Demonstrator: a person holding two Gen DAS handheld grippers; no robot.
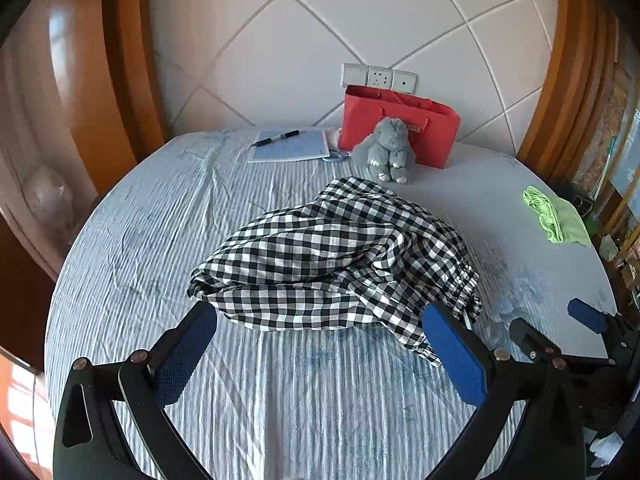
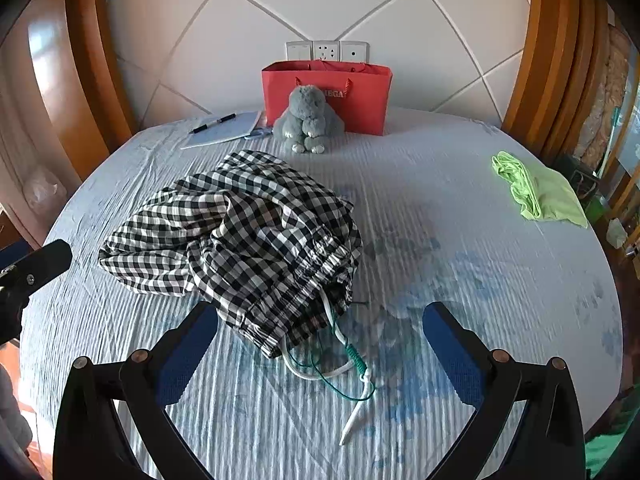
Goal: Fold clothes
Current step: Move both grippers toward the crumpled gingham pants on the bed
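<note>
On the light blue striped bed sheet (image 2: 460,208), near its middle, lies a crumpled black-and-white checked garment (image 2: 240,232), its gathered elastic waistband turned toward the 5 o'clock side, with a white drawstring (image 2: 352,412) and a thin green cord (image 2: 340,376) trailing out onto the sheet. The left gripper (image 1: 320,344) sits just short of the garment's near edge, its blue-padded jaws spread wide and holding nothing. The right gripper (image 2: 320,344) is likewise wide apart and empty, the waistband and drawstring lying between its fingers. At 12 o'clock a grey plush rabbit (image 2: 306,120) sits in front of a red paper bag (image 2: 360,92); at 11 o'clock a pen (image 2: 212,123) rests on a notebook (image 2: 232,130). At 2 o'clock, well apart, lies a light green cloth (image 2: 540,190).
</note>
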